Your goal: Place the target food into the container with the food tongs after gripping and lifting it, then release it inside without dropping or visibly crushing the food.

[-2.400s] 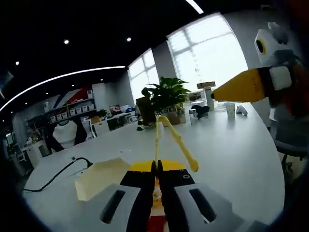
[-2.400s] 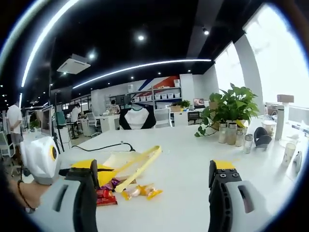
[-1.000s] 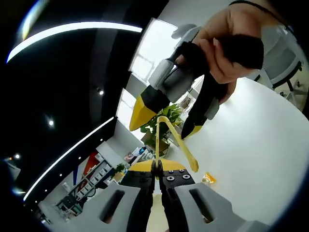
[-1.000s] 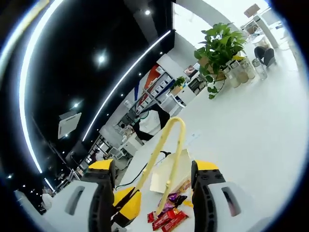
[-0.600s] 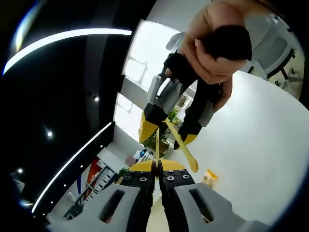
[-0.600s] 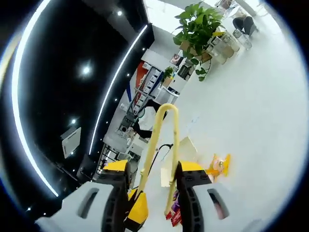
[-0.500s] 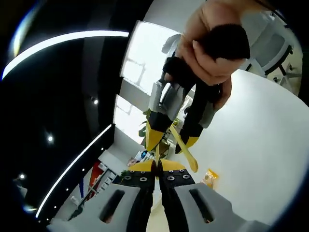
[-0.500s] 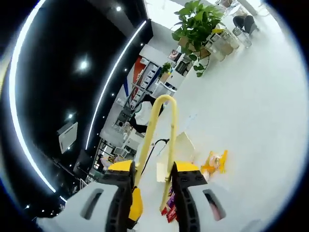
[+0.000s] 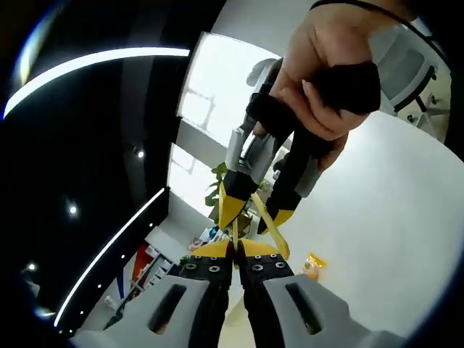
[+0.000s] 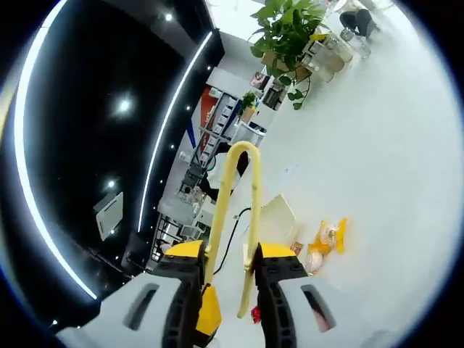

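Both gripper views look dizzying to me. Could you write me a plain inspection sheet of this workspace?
Surface: white table, mostly bare.
Job's things: yellow food tongs held by both grippers; pale container on the table; orange-wrapped snack beside it.
Clutter: another wrapped snack, red, low by the jaws.
Grippers: left gripper shut on one tong arm; right gripper closed around both tong arms, seen from the left gripper view at, gripped by a hand.
Cables: black cable near the container.
Surroundings: potted plant, jars, bright window, office shelves.
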The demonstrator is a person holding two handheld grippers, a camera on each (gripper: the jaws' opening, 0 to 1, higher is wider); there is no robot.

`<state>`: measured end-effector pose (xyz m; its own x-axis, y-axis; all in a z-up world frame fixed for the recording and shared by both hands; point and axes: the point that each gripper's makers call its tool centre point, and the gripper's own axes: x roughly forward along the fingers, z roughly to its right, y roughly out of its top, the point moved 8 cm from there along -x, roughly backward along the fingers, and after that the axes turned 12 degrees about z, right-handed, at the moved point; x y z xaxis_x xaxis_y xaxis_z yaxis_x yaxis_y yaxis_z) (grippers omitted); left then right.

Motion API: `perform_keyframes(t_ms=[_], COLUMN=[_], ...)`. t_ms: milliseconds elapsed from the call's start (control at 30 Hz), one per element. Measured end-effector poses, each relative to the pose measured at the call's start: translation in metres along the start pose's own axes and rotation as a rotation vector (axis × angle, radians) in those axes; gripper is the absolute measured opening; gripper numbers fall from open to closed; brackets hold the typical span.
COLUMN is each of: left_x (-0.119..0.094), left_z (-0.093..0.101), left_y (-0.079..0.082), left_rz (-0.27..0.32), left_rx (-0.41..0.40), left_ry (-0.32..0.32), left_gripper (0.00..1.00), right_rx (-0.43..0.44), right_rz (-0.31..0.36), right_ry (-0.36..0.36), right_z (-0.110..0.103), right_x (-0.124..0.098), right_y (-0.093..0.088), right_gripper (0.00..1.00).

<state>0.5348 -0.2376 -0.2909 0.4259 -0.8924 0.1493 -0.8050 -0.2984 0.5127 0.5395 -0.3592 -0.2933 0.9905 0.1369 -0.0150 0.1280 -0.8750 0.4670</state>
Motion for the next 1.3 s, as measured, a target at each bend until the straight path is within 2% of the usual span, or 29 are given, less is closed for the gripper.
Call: perform_keyframes(t_ms=[233, 367, 467, 500, 600, 700, 767, 833, 900, 967, 1067, 1100, 1133, 1167, 1233, 1300], left_x=[-0.004, -0.008, -0.011, -0.013, -0.017, -0.023, -0.025, -0.028, -0.031, -0.034, -0.035, -0.035, -0.035, -0.037, -0.04, -0.043], left_z=[-0.001, -0.003, -0.003, -0.002, -0.001, -0.003, -0.005, -0.006, -0.007, -0.007, -0.011, -0.012, -0.014, -0.016, -0.017, -0.017], left_y=[-0.002, -0.002, -0.005, -0.007, -0.008, -0.011, -0.014, -0.017, -0.02, -0.023, -0.024, -0.022, -0.022, -0.025, -0.029, -0.031], left_rz=[0.008, 0.01, -0.001, -0.022, -0.048, -0.048, -0.058, -0.062, -0.024, -0.021, 0.046, 0.112, 0.157, 0.184, 0.198, 0.176], left_rx=[-0.102, -0.167, -0.256, -0.326, -0.44, -0.59, -0.65, -0.75, -0.937, -1.069, -1.234, -1.346, -1.412, -1.518, -1.552, -1.496], left_ry=[-0.002, 0.001, 0.011, 0.005, 0.003, 0.063, 0.078, 0.088, 0.113, 0.123, 0.149, 0.155, 0.162, 0.215, 0.234, 0.231], left_gripper=[0.05, 0.1, 0.11, 0.12, 0.18, 0.19, 0.21, 0.25, 0.28, 0.28, 0.33, 0.34, 0.35, 0.35, 0.35, 0.35], right_rx=[-0.017, -0.013, -0.075, -0.081, -0.088, -0.099, -0.118, -0.137, -0.178, -0.209, -0.19, -0.21, -0.228, -0.244, -0.272, -0.28], right_rz=[0.004, 0.03, 0.042, 0.049, 0.063, 0.066, 0.069, 0.074, 0.082, 0.087, 0.1, 0.107, 0.108, 0.108, 0.111, 0.114], right_ry=[0.017, 0.046, 0.059, 0.064, 0.091, 0.095, 0.101, 0.109, 0.085, 0.112, 0.141, 0.145, 0.151, 0.158, 0.179, 0.188], right_z=[0.0, -0.003, -0.005, -0.006, -0.008, -0.007, -0.007, -0.008, -0.007, -0.009, -0.013, -0.015, -0.016, -0.018, -0.022, -0.024], right_x=[0.001, -0.001, 0.0, 0.0, -0.003, -0.003, -0.005, -0.006, -0.008, -0.008, -0.009, -0.01, -0.01, -0.01, -0.011, -0.012], right_y=[-0.002, -0.002, 0.003, 0.004, 0.007, 0.008, 0.009, 0.01, 0.011, 0.012, 0.013, 0.014, 0.015, 0.015, 0.016, 0.017], right_gripper=[0.22, 0.22, 0.22, 0.22, 0.22, 0.22, 0.22, 0.23, 0.23, 0.23, 0.23, 0.23, 0.23, 0.22, 0.22, 0.22])
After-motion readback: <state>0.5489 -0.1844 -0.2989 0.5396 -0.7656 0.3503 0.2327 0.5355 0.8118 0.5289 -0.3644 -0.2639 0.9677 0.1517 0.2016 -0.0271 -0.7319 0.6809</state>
